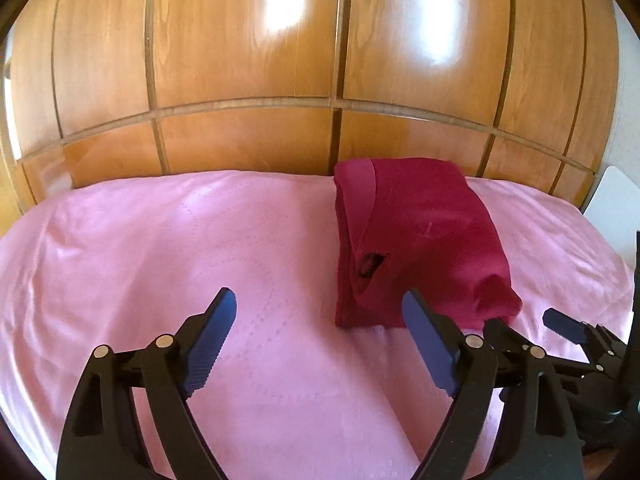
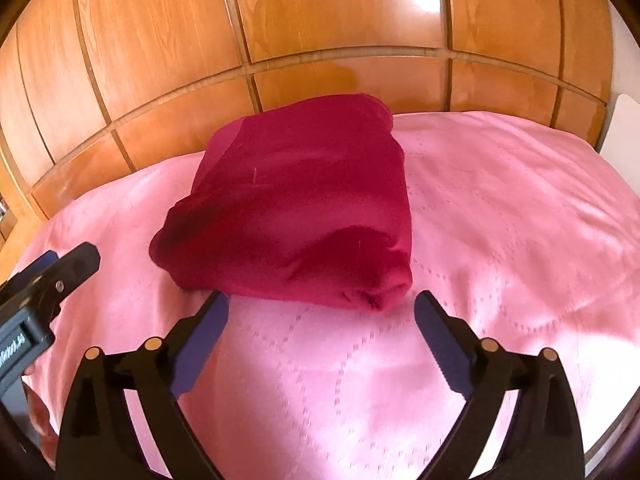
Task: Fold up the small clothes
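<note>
On pink bedspread [image 2: 500,208] nr wooden headboard [image 1: 248,136]: folded red garment [image 2: 304,208], soft, light; best gripped at near edge. Left gripper [image 1: 320,312] & right gripper [image 2: 322,312] both released, empty.

- The left gripper [image 1: 319,301] is seen with its jaws spread wide, nothing pinched between them, angled downward.
- Its blue fingers [image 1: 428,340] are kept up in the air, not pressed on anything.
- The right gripper [image 2: 322,303] is also seen spread wide and empty, tilted down a bit steeper.
- Its blue fingers [image 2: 202,340] are held apart, no contact made by the pads.
- In the left wrist view the right gripper is spotted at the lower right edge, just beside the left one.
- In the right wrist view the left gripper is caught at the left edge, so both are held side by side, close together.
</note>
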Motion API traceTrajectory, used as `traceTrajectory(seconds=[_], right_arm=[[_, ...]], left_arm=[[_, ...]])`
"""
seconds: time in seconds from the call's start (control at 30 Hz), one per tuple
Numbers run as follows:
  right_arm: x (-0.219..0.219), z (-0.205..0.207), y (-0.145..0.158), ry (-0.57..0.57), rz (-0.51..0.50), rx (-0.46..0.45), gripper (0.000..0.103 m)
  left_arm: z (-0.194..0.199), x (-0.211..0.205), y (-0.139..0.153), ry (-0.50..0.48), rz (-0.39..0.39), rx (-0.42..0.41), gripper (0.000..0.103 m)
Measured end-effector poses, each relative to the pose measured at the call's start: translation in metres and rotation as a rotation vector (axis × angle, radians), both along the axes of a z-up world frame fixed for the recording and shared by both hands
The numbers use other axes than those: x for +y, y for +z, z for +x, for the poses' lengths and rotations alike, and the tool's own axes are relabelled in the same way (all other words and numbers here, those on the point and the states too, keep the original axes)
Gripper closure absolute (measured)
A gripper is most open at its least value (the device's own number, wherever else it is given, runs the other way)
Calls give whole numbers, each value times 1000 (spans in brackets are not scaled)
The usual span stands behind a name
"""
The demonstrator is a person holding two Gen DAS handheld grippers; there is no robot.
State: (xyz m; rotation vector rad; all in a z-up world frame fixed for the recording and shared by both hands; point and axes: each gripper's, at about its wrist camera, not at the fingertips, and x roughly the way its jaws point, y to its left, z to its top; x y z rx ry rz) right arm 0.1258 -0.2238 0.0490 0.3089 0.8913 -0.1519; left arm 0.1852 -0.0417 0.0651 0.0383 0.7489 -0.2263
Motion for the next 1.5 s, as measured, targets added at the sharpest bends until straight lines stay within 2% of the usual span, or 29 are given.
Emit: traceTrajectory(seconds=[0.27,0.4,0.53,0.93,1.03,1.5], right_arm=[[11,-25,18,-30,-71,-40,3],[16,-34,24,-20,-114,-60,3],[18,-39,24,-19,-110,-53,3],[10,-47,26,-64,-98,-65,3],[9,-47,26,-66,-94,-65,3],[8,-47,25,-57,-86,-59,3]], left_arm=[[-28,10,4,31,1,-30,4],[-38,10,4,43,7,-38,4],[-44,9,4,51,37,-44,4],[-51,11,6,55,39,-49,4],[-54,10,7,70,58,-65,4],[-52,16,8,79,55,-66,4]])
